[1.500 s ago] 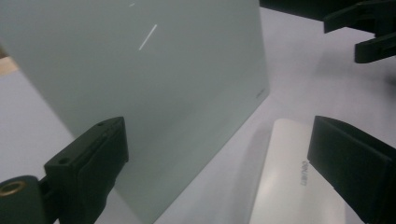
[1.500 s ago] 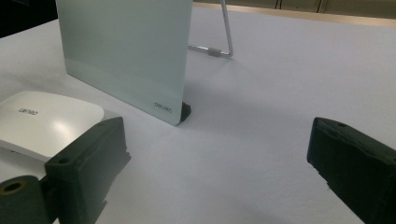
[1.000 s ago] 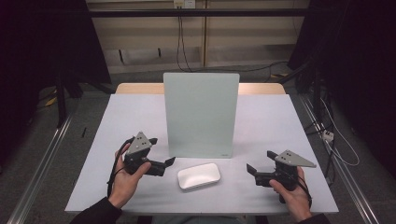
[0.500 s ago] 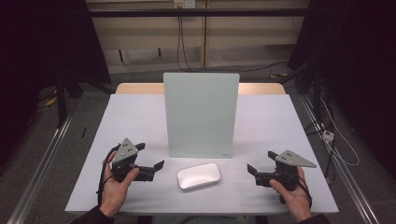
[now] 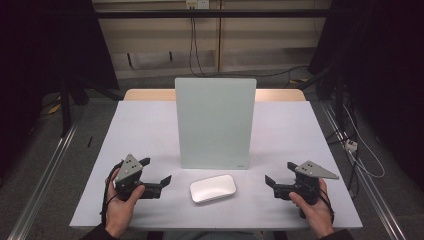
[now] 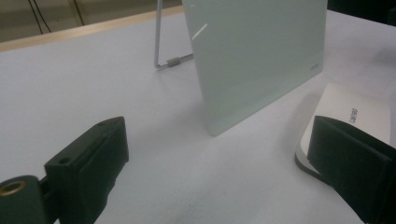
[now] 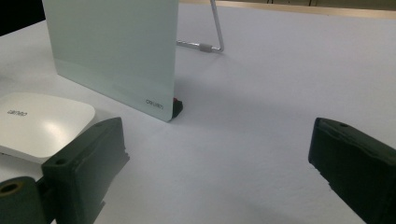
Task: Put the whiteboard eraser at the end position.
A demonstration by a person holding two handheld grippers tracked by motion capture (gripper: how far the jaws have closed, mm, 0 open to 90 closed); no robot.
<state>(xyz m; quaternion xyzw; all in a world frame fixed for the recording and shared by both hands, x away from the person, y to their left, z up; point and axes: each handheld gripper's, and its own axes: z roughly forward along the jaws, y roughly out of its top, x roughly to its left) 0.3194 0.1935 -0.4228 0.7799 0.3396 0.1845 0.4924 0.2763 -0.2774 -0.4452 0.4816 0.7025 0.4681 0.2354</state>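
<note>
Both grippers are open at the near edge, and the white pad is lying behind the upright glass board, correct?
Not quite. The white pad lies in front of the upright glass board, on the person's side, between the left gripper and the right gripper, as the high view shows. Both grippers are open at the near edge.

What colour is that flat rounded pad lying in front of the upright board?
White pad, glossy, with small grey lettering; clearest in the right gripper view.

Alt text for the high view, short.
Two hand-held tongs, left and right, both open, flank a flat white pad on a white table. An upright pale green board stands just behind the pad.
</note>
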